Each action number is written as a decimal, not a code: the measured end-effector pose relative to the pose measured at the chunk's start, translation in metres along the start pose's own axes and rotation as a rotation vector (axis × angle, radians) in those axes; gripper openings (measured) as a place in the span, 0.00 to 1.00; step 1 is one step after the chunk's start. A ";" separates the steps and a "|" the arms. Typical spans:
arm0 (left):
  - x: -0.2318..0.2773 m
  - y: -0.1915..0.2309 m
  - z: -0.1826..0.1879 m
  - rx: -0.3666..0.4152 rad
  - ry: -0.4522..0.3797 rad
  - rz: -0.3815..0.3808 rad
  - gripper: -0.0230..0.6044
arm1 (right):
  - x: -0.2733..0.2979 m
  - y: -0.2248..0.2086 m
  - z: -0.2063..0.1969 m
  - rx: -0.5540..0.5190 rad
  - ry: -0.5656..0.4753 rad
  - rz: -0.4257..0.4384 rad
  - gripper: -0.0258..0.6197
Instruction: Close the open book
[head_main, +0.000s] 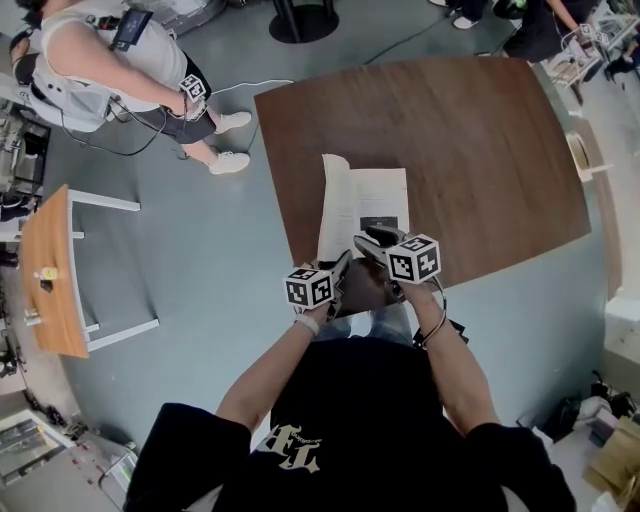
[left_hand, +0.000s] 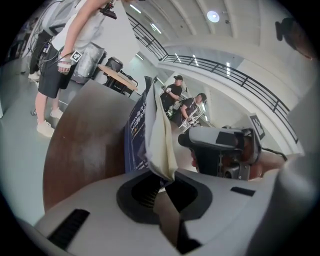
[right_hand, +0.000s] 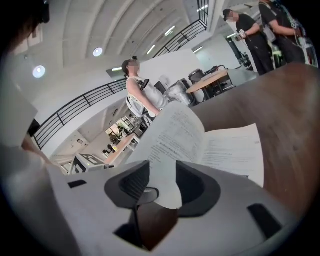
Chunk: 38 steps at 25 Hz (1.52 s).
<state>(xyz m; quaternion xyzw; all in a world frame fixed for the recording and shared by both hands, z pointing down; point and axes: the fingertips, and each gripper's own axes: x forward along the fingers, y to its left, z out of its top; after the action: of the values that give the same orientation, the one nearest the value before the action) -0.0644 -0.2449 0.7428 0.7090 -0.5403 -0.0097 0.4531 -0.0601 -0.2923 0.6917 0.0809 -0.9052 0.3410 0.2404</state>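
Two grippers at the near end of an open book (head_main: 365, 205) on a dark wooden table (head_main: 480, 150).

The left gripper (left_hand: 162, 192) sits at the book's 7 o'clock corner. Its jaws are narrow and pinched on the book's raised half, which stands up from the tabletop with the dark blue cover (left_hand: 134, 135) facing outward. The book lies near the table's 7 o'clock edge, with its white printed side spread flat toward 12 o'clock. The right gripper (right_hand: 162, 187), at the book's 5 o'clock corner, holds its jaws wide. A single curling page (right_hand: 175, 135) hangs between them, and the pads are not pressed on it.
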 end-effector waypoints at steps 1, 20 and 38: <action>0.001 -0.001 0.000 0.010 0.006 0.010 0.06 | 0.000 -0.001 0.002 0.008 -0.001 0.008 0.26; -0.001 -0.015 -0.001 0.163 0.079 0.205 0.10 | -0.008 -0.004 0.023 0.099 0.000 0.124 0.36; 0.018 -0.051 -0.013 0.330 0.153 0.189 0.13 | -0.027 -0.015 0.015 0.186 0.014 0.200 0.35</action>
<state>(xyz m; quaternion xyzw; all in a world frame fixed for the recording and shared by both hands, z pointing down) -0.0121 -0.2505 0.7258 0.7185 -0.5627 0.1754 0.3693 -0.0377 -0.3133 0.6775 0.0101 -0.8715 0.4463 0.2029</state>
